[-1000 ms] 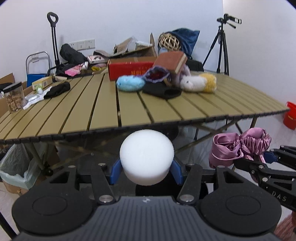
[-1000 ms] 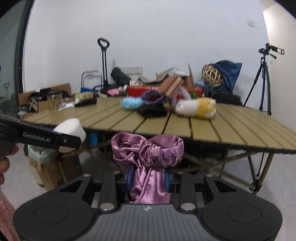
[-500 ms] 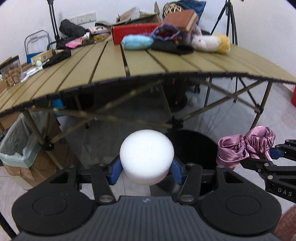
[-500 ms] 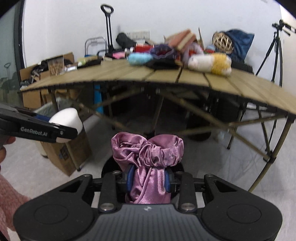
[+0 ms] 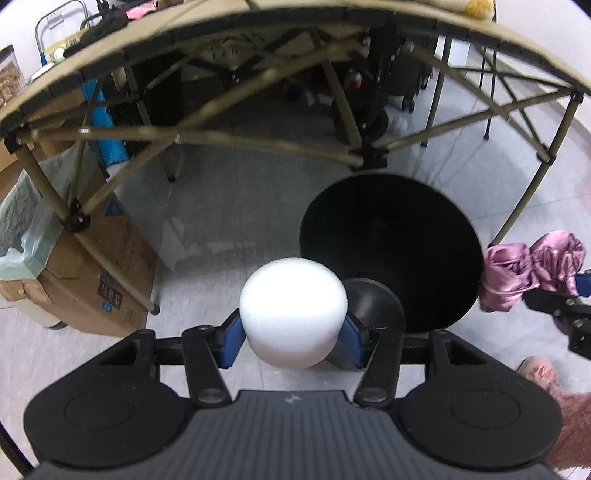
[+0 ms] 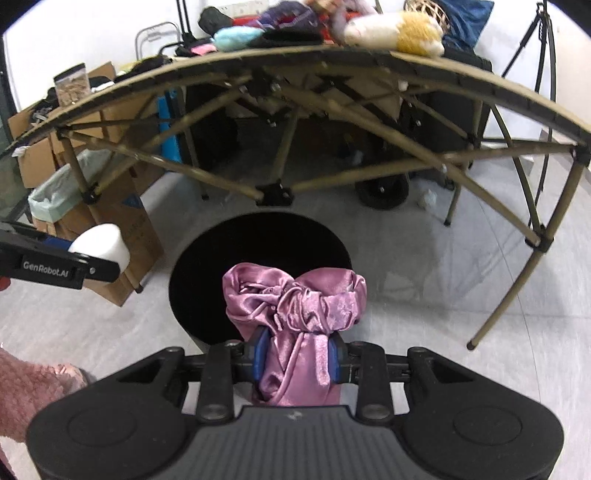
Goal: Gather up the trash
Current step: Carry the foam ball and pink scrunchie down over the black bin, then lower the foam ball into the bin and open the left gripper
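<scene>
Left wrist: left gripper (image 5: 293,332) jaws clamped on white foam puck (image 5: 293,308); black bin (image 5: 391,251) mouth just beyond, right of jaws. Right wrist: right gripper (image 6: 297,356) jaws clamped on pink satin cloth (image 6: 295,306), bunched beyond the jaws over the bin's near rim (image 6: 192,325).

Folding slat table (image 6: 436,70), plush toys (image 6: 395,31) on top – blurred, cardboard box (image 5: 99,273), tripod (image 6: 541,40)
</scene>
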{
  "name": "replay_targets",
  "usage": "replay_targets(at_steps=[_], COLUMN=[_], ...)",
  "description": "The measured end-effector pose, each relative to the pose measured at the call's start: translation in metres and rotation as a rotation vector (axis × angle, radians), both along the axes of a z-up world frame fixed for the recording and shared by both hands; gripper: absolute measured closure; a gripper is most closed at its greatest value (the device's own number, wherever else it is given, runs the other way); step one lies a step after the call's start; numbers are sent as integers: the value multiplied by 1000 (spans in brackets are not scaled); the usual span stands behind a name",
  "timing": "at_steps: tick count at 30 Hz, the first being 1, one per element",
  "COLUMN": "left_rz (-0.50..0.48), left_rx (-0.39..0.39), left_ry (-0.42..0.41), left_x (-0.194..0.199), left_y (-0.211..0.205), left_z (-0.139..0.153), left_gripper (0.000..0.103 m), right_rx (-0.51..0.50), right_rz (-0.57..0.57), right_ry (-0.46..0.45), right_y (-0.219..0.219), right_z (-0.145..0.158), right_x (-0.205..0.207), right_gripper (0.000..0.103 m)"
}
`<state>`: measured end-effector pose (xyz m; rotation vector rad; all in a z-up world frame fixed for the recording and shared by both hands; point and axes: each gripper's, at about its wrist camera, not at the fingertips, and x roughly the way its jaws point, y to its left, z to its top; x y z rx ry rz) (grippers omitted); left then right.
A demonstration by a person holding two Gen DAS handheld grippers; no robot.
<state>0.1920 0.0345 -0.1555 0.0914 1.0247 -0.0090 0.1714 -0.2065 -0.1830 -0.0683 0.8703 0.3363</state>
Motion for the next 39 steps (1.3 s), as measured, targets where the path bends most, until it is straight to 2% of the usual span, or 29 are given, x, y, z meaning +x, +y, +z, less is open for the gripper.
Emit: replay_targets(at_steps=[11, 20, 28, 39], left_rz=[20, 36, 13, -32], left_rx=[38, 55, 32, -18], left_ry=[125, 153, 133, 178], left_x=[12, 25, 50, 73], left_y=[0, -10, -43, -95], left_z=[-28, -30, -17, -21], left_gripper=[49, 49, 49, 49], right_rx=[-23, -19, -4, 2], right_rz=[-60, -96, -166, -240], right_ry=[54, 43, 1, -27], right_y=[-11, -15, -32, -50], right_z=[-17, -14, -2, 4], right_x=[8, 13, 18, 24], right_gripper=[73, 73, 73, 73])
